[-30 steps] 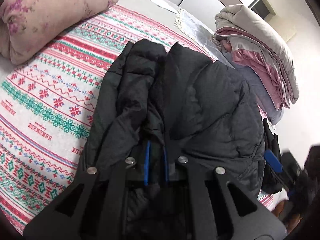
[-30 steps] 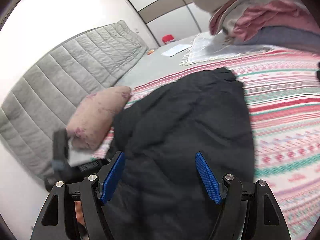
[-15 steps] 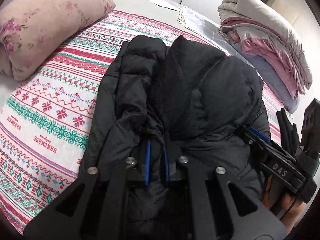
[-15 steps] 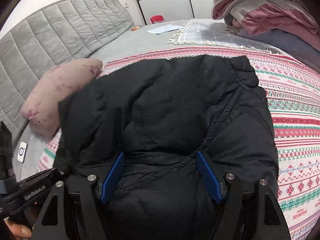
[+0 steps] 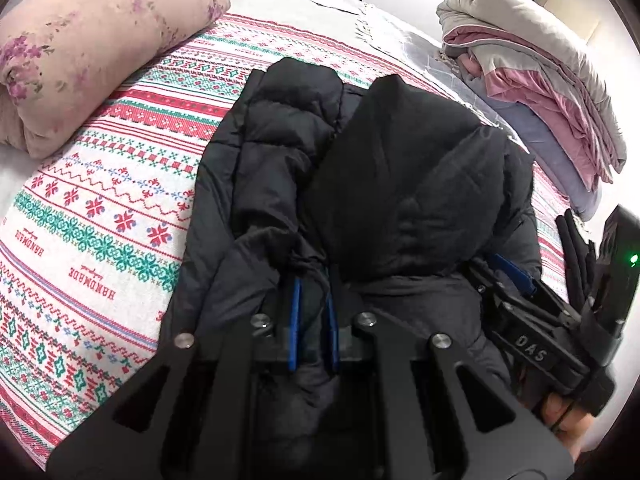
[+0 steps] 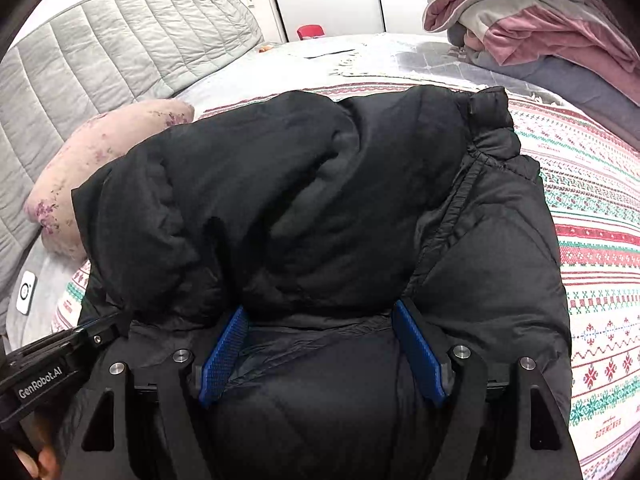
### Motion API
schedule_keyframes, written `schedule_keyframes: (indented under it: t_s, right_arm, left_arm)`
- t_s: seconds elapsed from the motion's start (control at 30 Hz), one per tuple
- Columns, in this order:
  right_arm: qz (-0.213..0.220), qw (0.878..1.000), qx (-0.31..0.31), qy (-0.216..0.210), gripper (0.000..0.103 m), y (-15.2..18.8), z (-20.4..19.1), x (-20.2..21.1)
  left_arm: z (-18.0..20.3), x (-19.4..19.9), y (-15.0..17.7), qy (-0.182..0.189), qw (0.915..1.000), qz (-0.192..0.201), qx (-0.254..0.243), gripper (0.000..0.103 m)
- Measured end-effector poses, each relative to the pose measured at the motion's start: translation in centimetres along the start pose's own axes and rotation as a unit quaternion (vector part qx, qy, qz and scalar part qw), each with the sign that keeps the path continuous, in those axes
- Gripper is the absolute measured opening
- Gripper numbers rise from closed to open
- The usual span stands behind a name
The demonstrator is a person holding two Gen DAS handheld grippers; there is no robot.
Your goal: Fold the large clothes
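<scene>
Black puffer jacket (image 5: 360, 184), half-folded on patterned blanket (image 5: 100, 208): left gripper (image 5: 314, 316) pinches near hem, right gripper (image 6: 320, 344) spread wide at near edge—should clamp before lifting both corners evenly.

A black padded jacket (image 5: 360, 184) lies bunched on the patterned bedspread (image 5: 100, 216). The left hand-held gripper (image 5: 314, 308) has its blue pads nearly together, pinching a fold of the jacket's near edge. Right of the jacket, the right hand-held gripper (image 5: 516, 276) reaches in against the fabric. A floral pillow (image 5: 92, 52) lies left of the jacket, folded bedding (image 5: 540, 80) far right.
</scene>
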State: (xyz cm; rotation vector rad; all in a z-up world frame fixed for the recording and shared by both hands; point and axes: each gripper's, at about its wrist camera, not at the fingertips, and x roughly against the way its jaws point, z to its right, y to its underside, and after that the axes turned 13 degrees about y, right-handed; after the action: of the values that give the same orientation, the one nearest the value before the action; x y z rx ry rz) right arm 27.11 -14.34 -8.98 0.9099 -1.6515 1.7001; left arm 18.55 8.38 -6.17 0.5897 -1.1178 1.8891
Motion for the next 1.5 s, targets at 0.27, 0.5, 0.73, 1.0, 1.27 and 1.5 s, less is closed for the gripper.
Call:
schedule_keyframes:
  t_s: [0.27,0.5,0.73,1.0,1.27,1.5]
  right_arm:
    - [0.012,1.000,-0.006,-0.012,0.077,0.2,0.4,0.6]
    - [0.017,1.000,0.007,0.000,0.077,-0.2,0.8,3.1]
    - [0.011,1.000,-0.008,-0.009,0.078,0.2,1.6,3.1]
    - [0.019,1.000,0.010,0.010,0.081,0.3,0.5,2.8]
    - [0.035,0.996,-0.084,-0.014,0.083,0.1,6.0,7.2]
    - [-0.051,0.971,-0.214,-0.090,0.083,1.3,11.3,5.6]
  left_arm:
    - [3.4,4.4,-3.1,0.058,0.9965,0.058,-0.012,0.044]
    - [1.4,-1.9,-4.8,0.016,0.9992,0.027,0.025,0.045]
    - [0.9,-2.7,-4.3,0.008,0.9993,0.036,0.009,0.045]
    - [1.0,-2.5,-3.9,0.000,0.9993,0.037,-0.011,0.045]
    - [-0.3,4.4,-0.7,0.021,0.9990,0.040,0.001,0.067]
    - [-3.3,7.3,0.6,0.050,0.9976,0.010,0.046,0.068]
